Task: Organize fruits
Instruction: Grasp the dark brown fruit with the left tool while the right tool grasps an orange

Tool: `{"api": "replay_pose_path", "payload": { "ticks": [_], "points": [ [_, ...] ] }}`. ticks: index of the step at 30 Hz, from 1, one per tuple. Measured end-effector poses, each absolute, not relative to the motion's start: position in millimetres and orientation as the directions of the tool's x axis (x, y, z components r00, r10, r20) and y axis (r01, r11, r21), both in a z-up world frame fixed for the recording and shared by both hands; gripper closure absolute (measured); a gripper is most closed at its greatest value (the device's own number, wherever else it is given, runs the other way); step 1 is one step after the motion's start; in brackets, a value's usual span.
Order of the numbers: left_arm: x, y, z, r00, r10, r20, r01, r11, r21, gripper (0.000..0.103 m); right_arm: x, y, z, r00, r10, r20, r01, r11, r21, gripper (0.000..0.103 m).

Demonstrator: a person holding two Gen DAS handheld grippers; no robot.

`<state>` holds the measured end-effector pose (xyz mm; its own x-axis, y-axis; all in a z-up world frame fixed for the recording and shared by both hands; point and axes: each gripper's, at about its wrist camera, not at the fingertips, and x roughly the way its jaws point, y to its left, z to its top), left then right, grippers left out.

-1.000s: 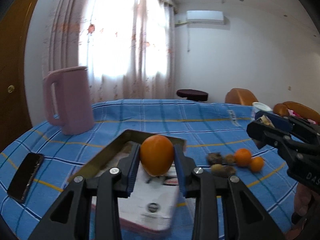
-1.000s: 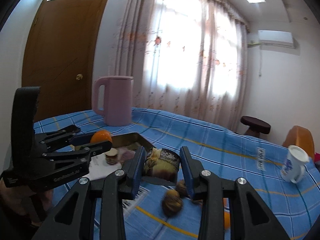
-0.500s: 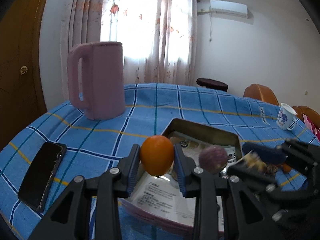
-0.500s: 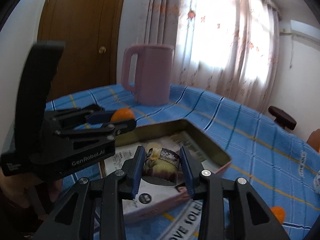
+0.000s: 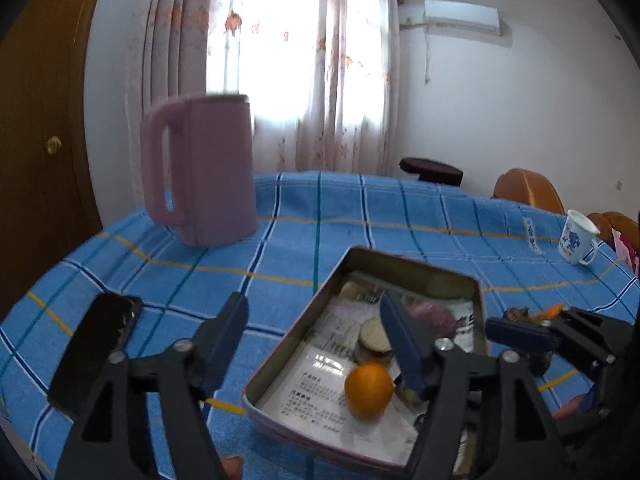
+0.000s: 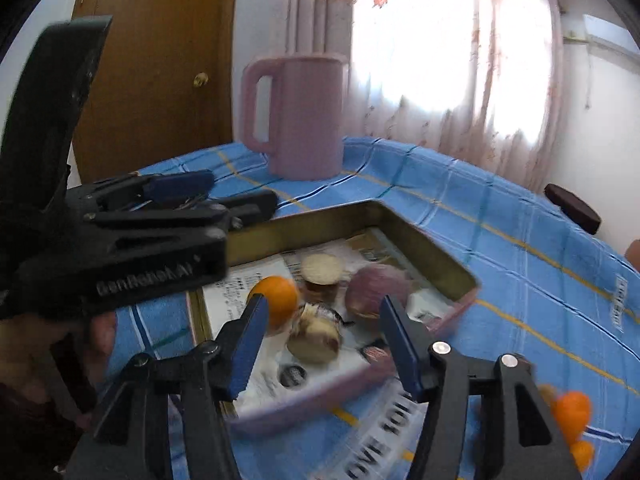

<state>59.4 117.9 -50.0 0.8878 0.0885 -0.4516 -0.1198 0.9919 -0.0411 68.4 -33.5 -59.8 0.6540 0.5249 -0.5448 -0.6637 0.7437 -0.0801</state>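
Observation:
A shallow metal tray (image 5: 416, 264) (image 6: 432, 248) lined with printed paper sits on the blue checked tablecloth. An orange (image 5: 368, 390) (image 6: 276, 300) lies loose in it, below my left gripper (image 5: 314, 324) (image 6: 240, 190), whose jaws are opening with nothing between them. A brownish fruit in a wrapper (image 6: 314, 338) lies in the tray under my right gripper (image 6: 324, 316) (image 5: 536, 320). Its jaws are opening too, and the pads are clear of the fruit. A purple fruit (image 6: 374, 288) (image 5: 434, 316) and a round pale-topped item (image 6: 322, 272) also rest in the tray.
A pink jug (image 5: 200, 172) (image 6: 300, 116) stands behind the tray on the left. A black phone (image 5: 96, 348) lies near the table's left edge. A white mug (image 5: 576, 236) stands at the far right. Small oranges (image 6: 572, 408) lie on the cloth right of the tray.
Both grippers moved over the tray and opened. The orange dropped out of the left gripper and the wrapped fruit out of the right; both now lie in the tray.

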Motion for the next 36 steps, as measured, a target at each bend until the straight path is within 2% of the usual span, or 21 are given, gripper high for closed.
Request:
{"api": "replay_pose_path", "payload": {
  "ticks": [3, 6, 10, 15, 26, 30, 36],
  "points": [
    [52.8, 100.0, -40.6, 0.904, 0.052, -0.425, -0.076, 0.996, -0.039, 0.027, 61.3, -76.9, -50.2, 0.717, 0.468, -0.516, -0.593, 0.799, -0.100, 0.043],
    [50.7, 71.9, -36.6, 0.908, -0.001, -0.418, -0.010, 1.000, -0.024, 0.027, 59.6, -124.7, -47.2, 0.768, 0.385, -0.512, -0.501, 0.859, -0.105, 0.038],
    [53.2, 26.6, -40.1, 0.894, -0.075, -0.443, 0.088, 0.996, 0.009, 0.027, 62.9, -180.7, -50.5, 0.819, 0.255, -0.514, -0.366, 0.922, -0.124, 0.038],
    [60.7, -25.8, -55.5, 0.846, -0.157, -0.509, 0.203, 0.979, 0.034, 0.027, 73.8, -217.8, -60.6, 0.807, 0.198, -0.557, -0.290, 0.954, -0.080, 0.038],
    [78.7, -76.0, -78.7, 0.763, -0.175, -0.622, 0.295, 0.951, 0.095, 0.028, 97.8, -225.9, -79.7, 0.726, 0.217, -0.653, -0.300, 0.954, -0.017, 0.038],
    [84.6, -77.2, -83.1, 0.731, -0.198, -0.653, 0.314, 0.947, 0.065, 0.040, 101.9, -224.9, -83.9, 0.697, 0.240, -0.676, -0.323, 0.947, 0.004, 0.038],
    [94.1, -80.0, -90.8, 0.680, -0.223, -0.698, 0.341, 0.940, 0.032, 0.046, 110.5, -214.1, -93.2, 0.648, 0.227, -0.727, -0.347, 0.938, -0.016, 0.040]
  ]
}}
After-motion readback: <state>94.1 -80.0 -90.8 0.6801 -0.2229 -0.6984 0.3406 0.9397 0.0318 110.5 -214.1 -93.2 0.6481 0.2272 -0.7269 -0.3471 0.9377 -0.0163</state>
